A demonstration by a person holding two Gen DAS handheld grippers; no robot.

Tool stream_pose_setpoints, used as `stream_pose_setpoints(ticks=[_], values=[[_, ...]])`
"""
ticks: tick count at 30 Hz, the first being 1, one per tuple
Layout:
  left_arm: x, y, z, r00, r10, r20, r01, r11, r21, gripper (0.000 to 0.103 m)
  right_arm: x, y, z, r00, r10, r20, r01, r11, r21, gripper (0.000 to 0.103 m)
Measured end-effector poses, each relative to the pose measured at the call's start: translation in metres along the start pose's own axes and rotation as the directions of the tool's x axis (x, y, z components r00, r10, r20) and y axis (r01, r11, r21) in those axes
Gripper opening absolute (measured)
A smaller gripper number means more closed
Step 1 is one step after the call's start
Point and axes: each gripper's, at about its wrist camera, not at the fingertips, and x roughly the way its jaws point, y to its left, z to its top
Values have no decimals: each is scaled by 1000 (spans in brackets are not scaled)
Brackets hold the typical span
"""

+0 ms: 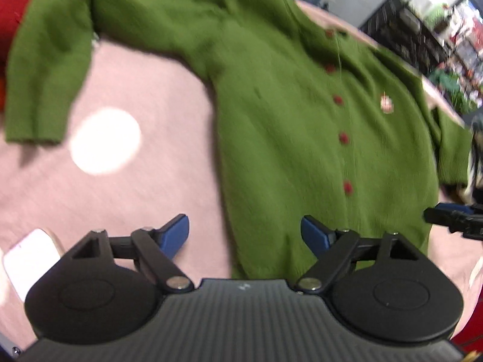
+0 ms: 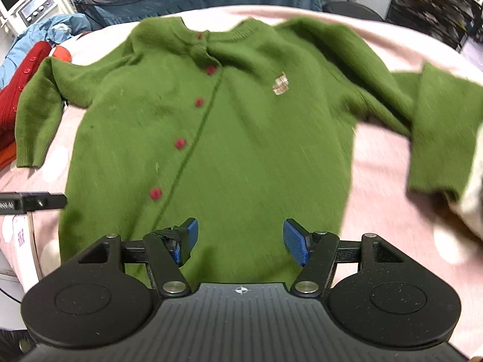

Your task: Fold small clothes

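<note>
Green cardigan (image 2: 211,126) spread flat, buttoned, on pink blanket (image 1: 135,181), sleeves out to both sides. Left gripper (image 1: 244,232) spread wide, holding nothing, over the hem's left edge. Right gripper (image 2: 240,236) likewise wide apart, empty, above the hem's middle.

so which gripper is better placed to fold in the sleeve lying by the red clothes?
Left gripper, probably: open, nearer the green knit cardigan's sleeve. Right gripper, open, sits over the hem.
</note>
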Motion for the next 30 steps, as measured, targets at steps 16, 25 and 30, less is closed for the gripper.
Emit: stream_pose_setpoints(ticks=[16,25,30], values=[[25,-164,-7,994,-101,40,71,884,463,40,-1,-31,-48,994,-54,-99,63,994,86,102],[-20,-60,0,985,-96,142,73,985,159,62,1,-38,-52,994,-40,-103,53,991,126,102],[3,2,-4,994,-107,-18,107,994,-15,43,4,-41,-53,994,-32,-106,47,989,141,102]])
